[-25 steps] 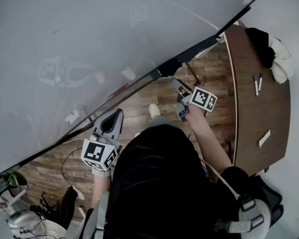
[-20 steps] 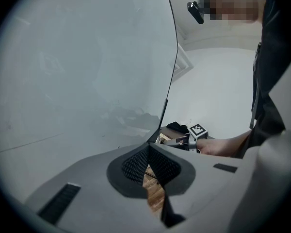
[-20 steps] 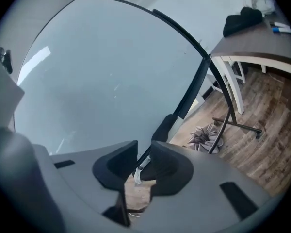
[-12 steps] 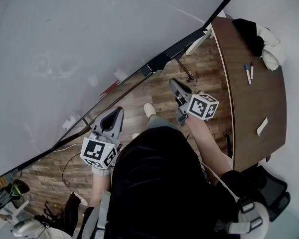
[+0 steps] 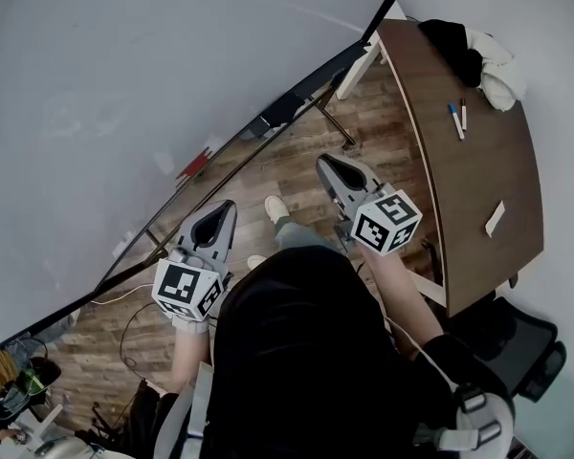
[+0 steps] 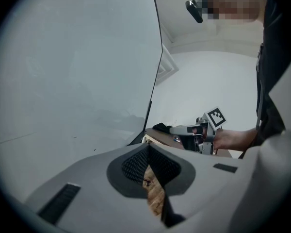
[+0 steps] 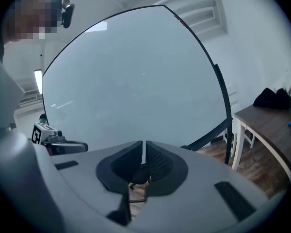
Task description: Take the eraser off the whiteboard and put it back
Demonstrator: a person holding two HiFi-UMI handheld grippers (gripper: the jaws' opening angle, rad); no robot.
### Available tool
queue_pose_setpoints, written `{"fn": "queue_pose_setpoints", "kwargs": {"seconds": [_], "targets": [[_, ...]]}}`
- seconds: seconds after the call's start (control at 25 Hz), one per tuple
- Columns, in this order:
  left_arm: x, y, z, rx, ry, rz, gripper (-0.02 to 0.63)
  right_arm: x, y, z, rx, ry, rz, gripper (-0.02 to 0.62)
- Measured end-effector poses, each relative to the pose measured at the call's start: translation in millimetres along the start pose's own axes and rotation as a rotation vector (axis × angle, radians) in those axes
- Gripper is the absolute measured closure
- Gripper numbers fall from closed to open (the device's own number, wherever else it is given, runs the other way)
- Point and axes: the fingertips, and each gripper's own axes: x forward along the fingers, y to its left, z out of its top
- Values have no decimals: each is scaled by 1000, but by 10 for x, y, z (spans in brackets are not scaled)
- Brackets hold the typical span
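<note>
Whiteboard (image 5: 124, 84): is standing ahead of both grippers.
Right gripper (image 7: 143, 154): jaws have just been closing, nothing between.
Left gripper (image 6: 148, 152): is hanging closed, empty.
Eraser (image 5: 275, 115): apparently is lying on the ledge (image 5: 225, 159).
Care: likely backing away; avoid knocking it.

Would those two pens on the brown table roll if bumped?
Likely yes: the pens look slim and round, lying flat on the smooth table. They seem light, so a slight nudge should shift them. They lie away from the table's edges, so a fall seems unlikely.
</note>
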Motion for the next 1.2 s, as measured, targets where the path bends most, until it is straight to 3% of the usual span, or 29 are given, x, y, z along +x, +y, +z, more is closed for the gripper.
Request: {"fn": "queue_pose_setpoints", "kwargs": {"seconds": [0.36,0.76,1.2], "targets": [[-160,-262,-17,26,-21,-27,600,-447,512,56,-242,-22,-17,561],[-402,-469,-18,45,-56,-14,600,-817,1001,56,-438,-48,-4,561],[-717,-717,55,98,-89,-3,600,-1017,1368,-111,-475,-47,43,575]]}}
